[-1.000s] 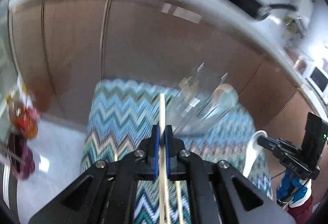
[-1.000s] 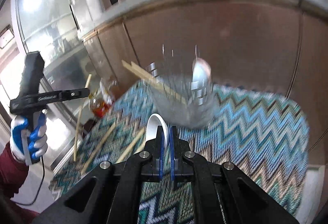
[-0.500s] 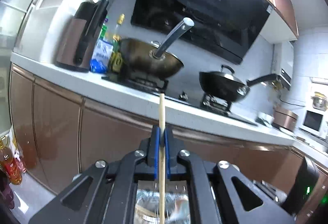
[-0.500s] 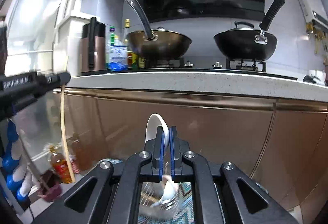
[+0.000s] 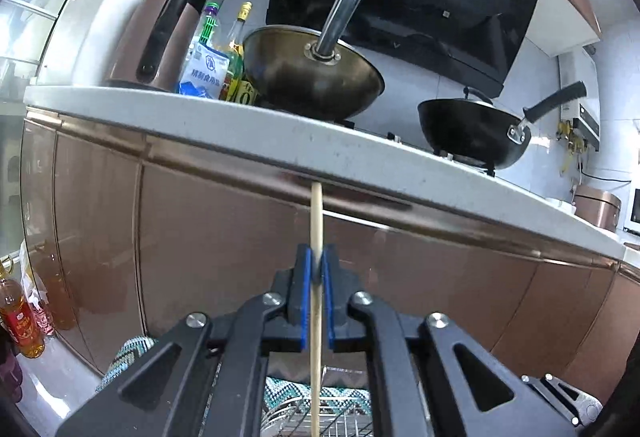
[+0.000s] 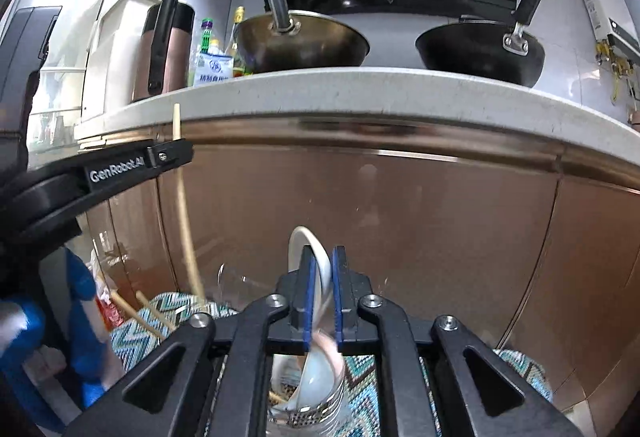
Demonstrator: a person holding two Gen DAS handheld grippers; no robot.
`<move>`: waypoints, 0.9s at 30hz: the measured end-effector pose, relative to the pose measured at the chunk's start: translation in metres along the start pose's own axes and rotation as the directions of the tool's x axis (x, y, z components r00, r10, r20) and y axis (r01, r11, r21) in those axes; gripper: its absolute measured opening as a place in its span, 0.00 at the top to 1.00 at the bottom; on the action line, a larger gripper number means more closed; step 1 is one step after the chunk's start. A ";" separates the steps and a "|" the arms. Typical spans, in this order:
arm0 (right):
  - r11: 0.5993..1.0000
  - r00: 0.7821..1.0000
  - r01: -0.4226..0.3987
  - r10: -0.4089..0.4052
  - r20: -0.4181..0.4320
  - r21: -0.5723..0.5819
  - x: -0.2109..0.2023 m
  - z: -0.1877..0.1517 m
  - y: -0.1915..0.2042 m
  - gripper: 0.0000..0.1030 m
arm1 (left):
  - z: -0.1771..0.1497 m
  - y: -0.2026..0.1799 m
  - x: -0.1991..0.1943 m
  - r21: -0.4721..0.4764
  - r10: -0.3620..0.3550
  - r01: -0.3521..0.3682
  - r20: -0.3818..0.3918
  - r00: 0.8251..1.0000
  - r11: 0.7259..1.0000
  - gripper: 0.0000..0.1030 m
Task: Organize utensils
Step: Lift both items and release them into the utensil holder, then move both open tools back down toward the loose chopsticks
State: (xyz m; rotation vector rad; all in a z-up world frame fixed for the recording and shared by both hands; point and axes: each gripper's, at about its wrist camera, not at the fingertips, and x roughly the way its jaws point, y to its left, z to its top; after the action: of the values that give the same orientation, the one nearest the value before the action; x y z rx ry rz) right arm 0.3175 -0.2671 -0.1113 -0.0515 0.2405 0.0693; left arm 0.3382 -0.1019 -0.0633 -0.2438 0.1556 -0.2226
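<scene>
My left gripper (image 5: pixel 316 269) is shut on a wooden chopstick (image 5: pixel 316 221), held upright with its lower end over a wire utensil holder (image 5: pixel 320 421). In the right wrist view the left gripper (image 6: pixel 168 153) is at the left with the chopstick (image 6: pixel 186 229) hanging down toward the holder. My right gripper (image 6: pixel 320 277) is shut on a white ceramic spoon (image 6: pixel 316 265), upright, its lower end inside the metal holder (image 6: pixel 312 409), where another white spoon stands. Two more chopsticks (image 6: pixel 148 313) lean at the holder's left side.
The holder stands on a zigzag-patterned mat (image 6: pixel 132 333) in front of brown cabinet doors (image 5: pixel 200 237). Above is a white countertop (image 5: pixel 360 157) with two woks, a kettle and bottles. Oil bottles (image 5: pixel 20 317) stand on the floor at the left.
Both grippers tilted up from looking down at the mat to facing the cabinets, turning chopstick and spoon upright. Since half a second ago both have sunk lower toward the holder.
</scene>
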 end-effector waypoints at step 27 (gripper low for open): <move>0.998 1.000 -0.019 0.019 -0.002 0.066 -0.153 0.023 -0.006 0.74 | 0.050 0.039 -0.182 0.145 0.071 -0.065 -0.037 0.997 0.987 0.49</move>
State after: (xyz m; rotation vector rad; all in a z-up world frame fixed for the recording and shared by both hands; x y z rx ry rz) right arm 0.1757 -0.2817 -0.0518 0.0169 0.2460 0.0798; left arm 0.1797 -0.0106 -0.0025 -0.0899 0.1889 -0.1704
